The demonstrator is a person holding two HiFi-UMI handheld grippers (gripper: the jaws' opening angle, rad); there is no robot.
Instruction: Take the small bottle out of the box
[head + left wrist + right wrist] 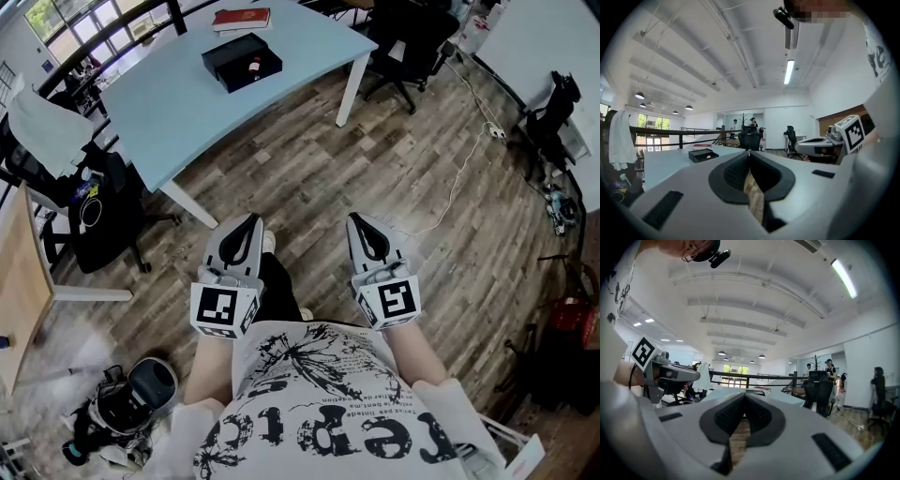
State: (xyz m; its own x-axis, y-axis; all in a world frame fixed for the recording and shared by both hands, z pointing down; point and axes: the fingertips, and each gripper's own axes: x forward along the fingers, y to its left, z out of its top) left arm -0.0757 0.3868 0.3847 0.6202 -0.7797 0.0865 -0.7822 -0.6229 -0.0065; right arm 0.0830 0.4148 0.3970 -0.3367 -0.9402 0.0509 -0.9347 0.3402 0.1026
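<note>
The person is standing well back from the light-blue table (169, 103), on the near side of a stretch of bare wooden floor. They are holding both tools close to the body. The left gripper (251, 221) is showing its jaws pressed together at the tips with nothing between them, and the right gripper (357, 221) is doing the same, so neither is carrying anything.

The small bottle (254, 66) is lying inside the open black box (217, 58), which is sitting toward the far side of the tabletop, just near of a red book (242, 18). Only a small pale shape with a red part is showing, too small to read further.

It is probably light and hard, smooth and rounded, so it is likely to slip or roll under a loose pinch. Taking it across the body from above looks safest, with the jaws opening inside the box's low walls. The box itself may be sliding easily on the smooth top, so the free gripper could be steadying a rim.

Room is generous: the table's near edge is clear, and an office chair (403, 47) is standing off to the right, out of the way.
</note>
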